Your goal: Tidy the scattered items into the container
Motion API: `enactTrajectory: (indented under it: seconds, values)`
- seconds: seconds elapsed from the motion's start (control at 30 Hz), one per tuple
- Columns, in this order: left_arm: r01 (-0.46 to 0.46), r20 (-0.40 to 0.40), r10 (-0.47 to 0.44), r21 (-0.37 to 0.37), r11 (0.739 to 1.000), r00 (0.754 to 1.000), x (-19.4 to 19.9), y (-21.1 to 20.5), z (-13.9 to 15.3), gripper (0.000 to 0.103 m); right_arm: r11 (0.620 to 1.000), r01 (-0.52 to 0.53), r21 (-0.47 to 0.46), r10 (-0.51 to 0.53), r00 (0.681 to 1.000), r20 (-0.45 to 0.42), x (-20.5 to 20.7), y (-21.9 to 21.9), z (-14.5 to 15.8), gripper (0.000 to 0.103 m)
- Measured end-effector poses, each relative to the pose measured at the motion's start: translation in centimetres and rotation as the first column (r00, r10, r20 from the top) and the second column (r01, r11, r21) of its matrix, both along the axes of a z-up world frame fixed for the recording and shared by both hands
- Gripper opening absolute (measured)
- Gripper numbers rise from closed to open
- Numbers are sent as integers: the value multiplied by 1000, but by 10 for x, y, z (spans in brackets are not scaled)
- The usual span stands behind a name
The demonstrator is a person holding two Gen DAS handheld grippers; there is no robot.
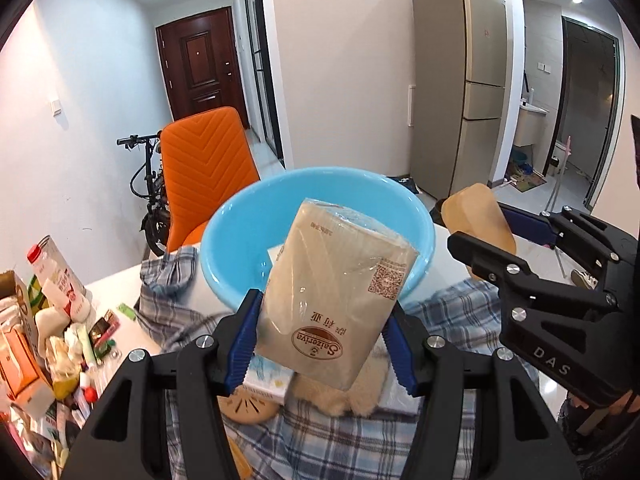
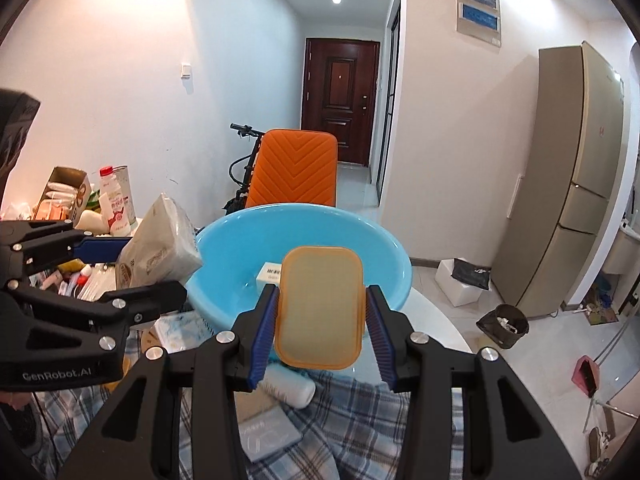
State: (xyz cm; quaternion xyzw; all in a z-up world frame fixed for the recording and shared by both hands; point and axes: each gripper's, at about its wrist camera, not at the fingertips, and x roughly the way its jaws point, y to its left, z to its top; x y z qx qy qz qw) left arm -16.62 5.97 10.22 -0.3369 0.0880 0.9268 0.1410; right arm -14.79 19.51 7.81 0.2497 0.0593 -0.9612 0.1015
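Note:
My left gripper [image 1: 320, 320] is shut on a tan plastic-wrapped tissue pack [image 1: 336, 292], held up in front of the blue basin [image 1: 240, 224]. My right gripper [image 2: 320, 320] is shut on an amber translucent box lid [image 2: 320, 308], also raised just short of the blue basin [image 2: 360, 236]. A small white box [image 2: 269, 274] lies inside the basin. In the left wrist view the right gripper [image 1: 492, 240] shows at the right with the amber lid [image 1: 476, 216]. In the right wrist view the left gripper [image 2: 132, 268] shows at the left holding the tissue pack [image 2: 160, 248].
A blue plaid cloth [image 1: 320, 432] covers the near table, with a fluffy cream item [image 1: 352, 398], a round tan disc [image 1: 250, 406] and a white bottle [image 2: 288, 388] on it. A clutter of bottles and cartons [image 1: 52, 320] fills the left. An orange chair [image 1: 204, 172] stands behind the basin.

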Motion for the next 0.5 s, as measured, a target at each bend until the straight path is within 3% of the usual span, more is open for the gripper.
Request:
enactTrajectory:
  seconds: [0.5]
  values:
    - [-38, 156, 37, 4, 999, 987, -124, 5, -37, 60, 999, 2, -46, 4, 991, 132, -101, 17, -17, 43]
